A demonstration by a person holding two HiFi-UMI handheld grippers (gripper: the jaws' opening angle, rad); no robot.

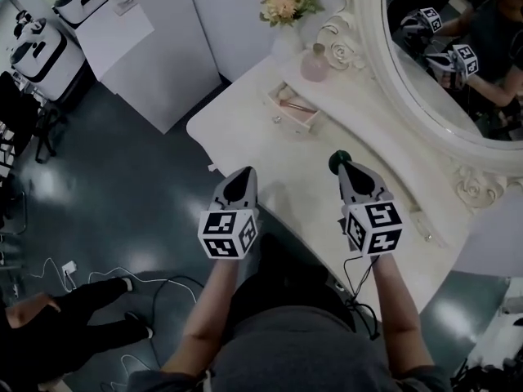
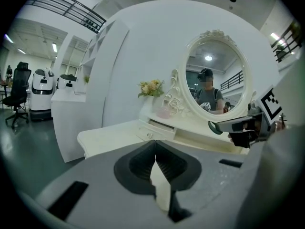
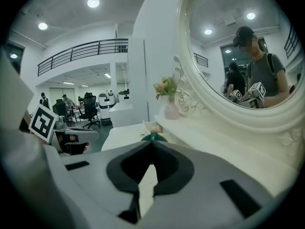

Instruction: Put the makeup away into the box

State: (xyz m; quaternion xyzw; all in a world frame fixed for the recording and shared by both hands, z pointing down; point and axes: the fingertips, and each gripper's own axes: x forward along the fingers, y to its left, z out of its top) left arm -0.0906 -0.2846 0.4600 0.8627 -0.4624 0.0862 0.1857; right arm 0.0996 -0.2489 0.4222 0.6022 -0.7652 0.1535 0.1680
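A small open box [image 1: 294, 107], set like a drawer, sits on the white dressing table [image 1: 245, 137] and holds pink makeup; it also shows in the left gripper view [image 2: 153, 129]. My right gripper [image 1: 341, 165] hovers over the table's middle, shut on a small dark green round makeup item [image 1: 337, 160]. That item peeks out past the jaw tips in the right gripper view [image 3: 152, 137]. My left gripper [image 1: 242, 174] floats over the table's front edge, to the left of the right one. Its jaws meet at the tips with nothing between them [image 2: 155, 152].
A pink perfume bottle [image 1: 315, 64] and a vase of flowers [image 1: 286, 5] stand behind the box. The oval mirror [image 1: 458, 64] rises at the right. A white cabinet [image 1: 155, 47] stands to the left. Cables [image 1: 98, 278] and a person's leg [image 1: 73, 309] lie on the floor.
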